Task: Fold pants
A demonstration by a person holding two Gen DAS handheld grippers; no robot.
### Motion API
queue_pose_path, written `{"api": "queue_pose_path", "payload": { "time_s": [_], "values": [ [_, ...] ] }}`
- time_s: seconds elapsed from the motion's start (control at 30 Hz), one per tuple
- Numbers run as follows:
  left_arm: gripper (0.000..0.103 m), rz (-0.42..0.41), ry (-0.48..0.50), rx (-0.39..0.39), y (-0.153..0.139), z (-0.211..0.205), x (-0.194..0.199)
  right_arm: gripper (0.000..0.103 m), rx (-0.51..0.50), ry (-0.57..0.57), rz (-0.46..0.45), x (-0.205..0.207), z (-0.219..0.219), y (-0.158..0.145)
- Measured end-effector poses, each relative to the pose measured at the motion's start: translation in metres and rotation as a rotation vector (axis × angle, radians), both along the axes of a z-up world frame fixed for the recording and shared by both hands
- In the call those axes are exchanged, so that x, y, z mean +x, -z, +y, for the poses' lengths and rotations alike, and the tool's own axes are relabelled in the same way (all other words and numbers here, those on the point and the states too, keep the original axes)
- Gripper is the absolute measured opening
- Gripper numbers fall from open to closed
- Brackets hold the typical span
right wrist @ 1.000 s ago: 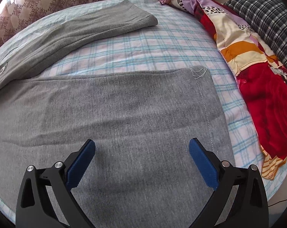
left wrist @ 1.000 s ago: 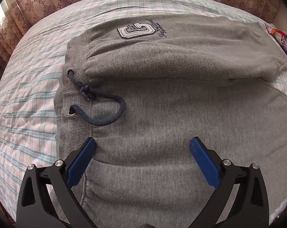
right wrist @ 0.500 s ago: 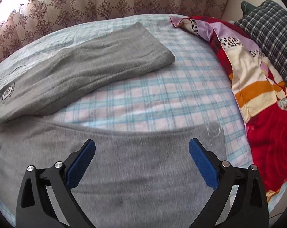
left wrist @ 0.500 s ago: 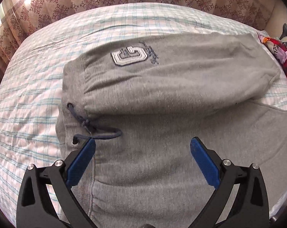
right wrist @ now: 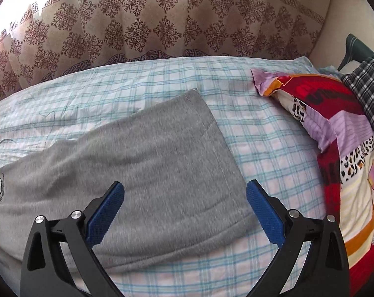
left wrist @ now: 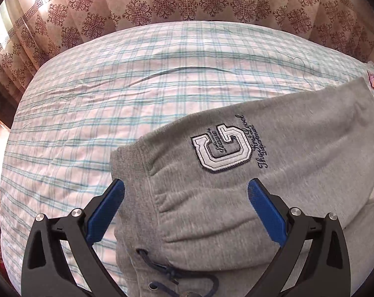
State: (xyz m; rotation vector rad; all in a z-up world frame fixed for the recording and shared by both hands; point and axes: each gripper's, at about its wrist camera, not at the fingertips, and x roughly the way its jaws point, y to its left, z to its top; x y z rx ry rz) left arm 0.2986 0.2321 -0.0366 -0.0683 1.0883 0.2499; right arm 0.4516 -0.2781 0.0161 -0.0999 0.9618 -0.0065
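Waistband of the grey fleece sweatpants (left wrist: pixel 236 198) sits between your left gripper (left wrist: pixel 186 195) jaws, which are spread wide and empty; white letter patch (left wrist: pixel 220 152) just ahead, navy drawstring (left wrist: pixel 172 274) below. Right view: your right gripper (right wrist: pixel 185 195) jaws also gape empty over the far leg's hem, flat on the checked bedsheet (right wrist: pixel 261 136); patchwork quilt (right wrist: pixel 335 136) right of them.

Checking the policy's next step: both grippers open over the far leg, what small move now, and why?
Probably lower both and pinch. The left gripper straddles the waistband corner, the right gripper sits just short of the far leg's hem, and neither holds cloth. The pants lie flat and unfolded on the bed.
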Motion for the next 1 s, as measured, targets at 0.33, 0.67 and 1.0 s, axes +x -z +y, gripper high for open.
{"api": "queue_pose_path", "payload": {
  "time_s": [0.33,0.67,1.0],
  "values": [
    [0.101,0.039,-0.035,-0.037,0.028,0.04,0.036,0.098,0.093,0.073,0.013,0.1,-0.02,0.042],
    [0.101,0.066,-0.006,-0.075,0.049,0.057,0.05,0.086,0.14,0.041,0.065,0.148,-0.009,0.076],
    [0.101,0.101,0.079,-0.089,0.061,0.065,0.07,0.012,0.208,0.052,0.019,0.129,-0.032,0.063]
  ]
}}
